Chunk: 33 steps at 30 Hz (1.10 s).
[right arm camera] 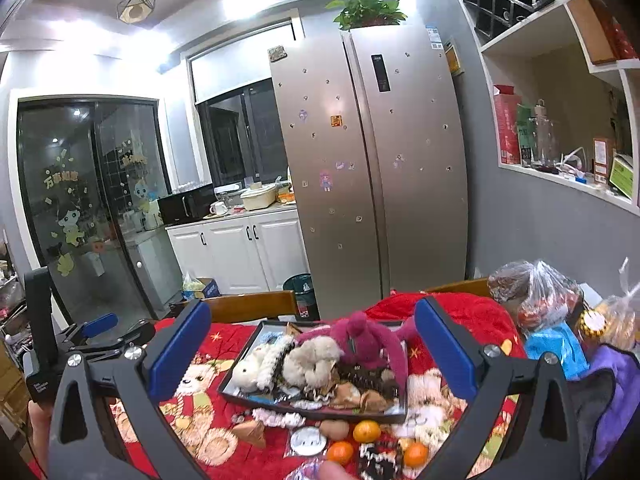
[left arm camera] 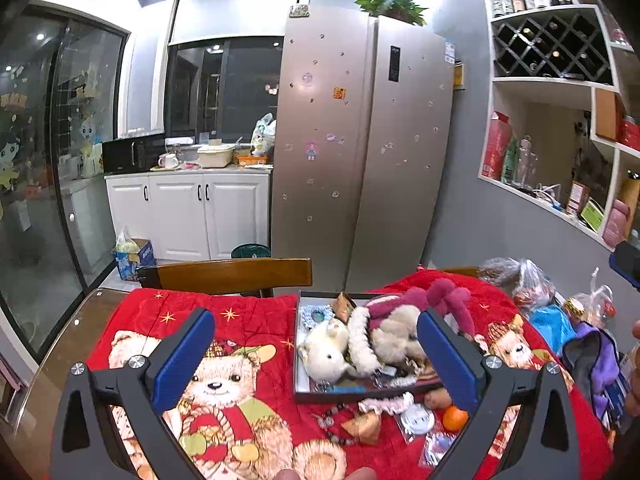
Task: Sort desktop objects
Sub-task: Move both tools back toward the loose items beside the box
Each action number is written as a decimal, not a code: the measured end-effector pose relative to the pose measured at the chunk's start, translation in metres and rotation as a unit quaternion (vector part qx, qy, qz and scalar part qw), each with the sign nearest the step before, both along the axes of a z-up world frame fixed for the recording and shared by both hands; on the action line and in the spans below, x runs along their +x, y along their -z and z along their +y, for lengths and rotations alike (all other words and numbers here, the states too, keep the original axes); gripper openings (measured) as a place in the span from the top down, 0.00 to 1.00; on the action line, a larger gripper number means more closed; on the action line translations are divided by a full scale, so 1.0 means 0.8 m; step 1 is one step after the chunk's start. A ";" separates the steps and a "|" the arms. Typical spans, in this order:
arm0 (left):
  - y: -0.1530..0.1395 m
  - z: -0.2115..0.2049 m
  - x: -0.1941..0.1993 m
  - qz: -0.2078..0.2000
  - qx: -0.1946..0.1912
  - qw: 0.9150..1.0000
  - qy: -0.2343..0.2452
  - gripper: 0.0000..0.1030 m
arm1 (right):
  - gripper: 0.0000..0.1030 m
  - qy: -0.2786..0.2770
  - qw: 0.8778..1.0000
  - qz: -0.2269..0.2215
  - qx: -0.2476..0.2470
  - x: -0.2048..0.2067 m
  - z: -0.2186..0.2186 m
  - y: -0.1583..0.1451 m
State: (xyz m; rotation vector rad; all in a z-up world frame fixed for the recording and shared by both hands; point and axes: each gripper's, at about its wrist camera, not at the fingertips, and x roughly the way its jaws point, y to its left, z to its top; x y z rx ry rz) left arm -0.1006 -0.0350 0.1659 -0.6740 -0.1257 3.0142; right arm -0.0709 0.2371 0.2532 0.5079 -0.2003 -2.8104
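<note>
A dark tray (left arm camera: 297,360) (right arm camera: 232,380) sits on the red bear-print cloth (left arm camera: 160,316), piled with a white plush (left arm camera: 326,354) (right arm camera: 246,370), a magenta plush (left arm camera: 432,296) (right arm camera: 360,340) and small trinkets. In front of the tray lie loose oranges (right arm camera: 367,431) (left arm camera: 455,418), a round white disc (right arm camera: 307,442) (left arm camera: 418,420), wrapped sweets and hair ties. My left gripper (left arm camera: 316,360) is open and empty, raised above the cloth left of the tray. My right gripper (right arm camera: 312,354) is open and empty, raised in front of the tray.
Plastic bags of food (right arm camera: 536,296), a blue packet (right arm camera: 556,344) and a purple cloth bag (right arm camera: 616,392) crowd the table's right side. A wooden chair back (left arm camera: 224,276) stands behind the table. The left gripper's body shows at the left of the right wrist view (right arm camera: 44,336).
</note>
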 end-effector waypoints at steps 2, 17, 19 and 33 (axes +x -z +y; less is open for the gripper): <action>0.000 0.002 0.018 0.004 0.001 1.000 0.001 0.00 | 0.00 -0.002 1.000 0.001 0.004 0.014 0.000 0.006; 0.051 0.041 0.026 -0.036 -0.032 0.999 0.008 0.00 | 0.00 0.015 0.997 0.009 0.071 0.027 -0.010 0.077; 0.061 0.045 0.021 -0.043 -0.031 0.999 0.012 0.00 | 0.00 0.030 0.996 -0.002 0.082 0.020 -0.008 0.089; 0.174 0.072 -0.043 -0.113 -0.053 0.990 0.060 0.00 | 0.00 0.018 0.991 -0.097 0.091 -0.050 0.010 0.180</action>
